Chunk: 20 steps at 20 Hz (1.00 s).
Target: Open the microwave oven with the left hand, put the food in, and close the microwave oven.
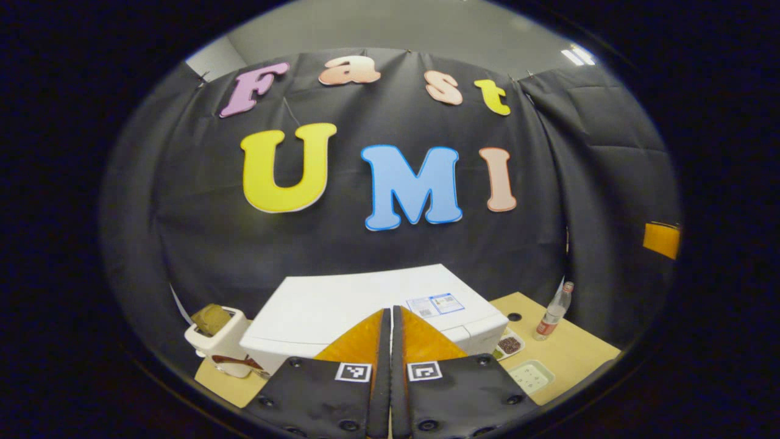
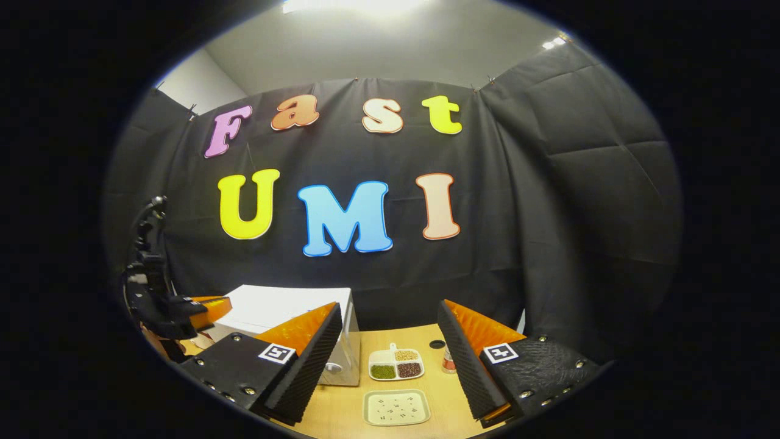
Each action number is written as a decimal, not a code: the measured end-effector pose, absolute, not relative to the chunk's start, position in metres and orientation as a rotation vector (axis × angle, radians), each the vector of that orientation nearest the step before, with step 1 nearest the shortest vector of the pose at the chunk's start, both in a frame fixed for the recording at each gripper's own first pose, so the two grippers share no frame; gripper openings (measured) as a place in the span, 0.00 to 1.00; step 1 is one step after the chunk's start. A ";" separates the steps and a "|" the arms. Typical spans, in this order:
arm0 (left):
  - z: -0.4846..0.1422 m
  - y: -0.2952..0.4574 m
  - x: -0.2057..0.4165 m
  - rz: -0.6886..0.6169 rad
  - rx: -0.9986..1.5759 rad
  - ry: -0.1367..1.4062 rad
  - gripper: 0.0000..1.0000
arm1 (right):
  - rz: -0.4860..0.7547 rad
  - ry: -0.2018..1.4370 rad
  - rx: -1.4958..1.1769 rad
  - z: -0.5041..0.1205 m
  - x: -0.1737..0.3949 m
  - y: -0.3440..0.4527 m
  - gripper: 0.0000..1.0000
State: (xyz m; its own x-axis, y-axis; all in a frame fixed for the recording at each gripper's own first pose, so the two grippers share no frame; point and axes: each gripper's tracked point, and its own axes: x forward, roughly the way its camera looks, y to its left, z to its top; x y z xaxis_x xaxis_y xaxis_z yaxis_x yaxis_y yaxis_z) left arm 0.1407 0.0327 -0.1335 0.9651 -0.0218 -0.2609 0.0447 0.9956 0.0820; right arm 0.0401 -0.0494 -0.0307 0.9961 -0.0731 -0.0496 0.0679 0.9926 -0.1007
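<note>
hovering above the table (image 2: 341, 405), we have our left gripper (image 1: 390, 317) with its fingers pressed together on nothing, over the top of the white microwave oven (image 1: 341, 305), which sits on the table's left part with its door seemingly closed. our right gripper (image 2: 390, 341) has its fingers spread wide apart and empty, facing the divided dish of food (image 2: 395, 363) just beside the oven, with a pale tray (image 2: 396, 407) nearer us. we judge the oven heavy and rigid, its door stiff on a hinge, so we should take hold at the door's edge or handle, which we cannot make out. the dish looks light, rigid and spillable, best pinched level by its rim.
</note>
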 end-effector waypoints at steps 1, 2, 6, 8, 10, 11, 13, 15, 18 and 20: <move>-0.114 0.040 0.129 -0.020 0.084 0.239 0.07 | -0.061 0.044 -0.104 -0.024 0.042 -0.044 0.96; -0.096 0.049 0.123 -0.004 0.078 0.218 0.30 | -0.051 0.033 -0.109 -0.017 0.043 -0.038 0.96; -0.032 0.077 0.083 0.074 0.023 0.127 0.94 | 0.000 -0.025 -0.111 0.011 0.044 -0.007 0.96; -0.009 0.083 0.061 0.079 0.038 0.089 0.96 | 0.007 -0.044 -0.120 0.019 0.041 0.004 0.96; -0.002 0.085 0.045 0.068 0.033 0.081 0.93 | 0.015 -0.056 -0.122 0.025 0.035 0.017 0.96; 0.002 0.088 0.040 0.065 0.034 0.080 0.94 | 0.016 -0.059 -0.124 0.027 0.031 0.022 0.96; 0.011 0.097 0.030 0.062 0.032 0.069 0.96 | 0.010 -0.063 -0.134 0.030 0.024 0.030 0.96; 0.021 0.103 0.020 0.052 0.027 0.050 0.96 | 0.001 -0.065 -0.140 0.033 0.016 0.039 0.96; 0.031 0.109 0.012 0.032 0.020 0.031 0.96 | -0.009 -0.066 -0.154 0.033 0.005 0.050 0.96; 0.034 0.110 0.009 0.014 0.022 0.030 0.94 | -0.009 -0.060 -0.158 0.032 -0.002 0.056 0.96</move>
State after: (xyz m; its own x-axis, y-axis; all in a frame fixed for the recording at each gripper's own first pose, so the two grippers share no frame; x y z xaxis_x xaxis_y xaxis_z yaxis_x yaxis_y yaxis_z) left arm 0.0088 0.1104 0.0344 0.9995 0.0139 -0.0300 -0.0133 0.9997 0.0227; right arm -0.0016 0.0556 0.0319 0.9981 -0.0038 0.0608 0.0133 0.9876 -0.1567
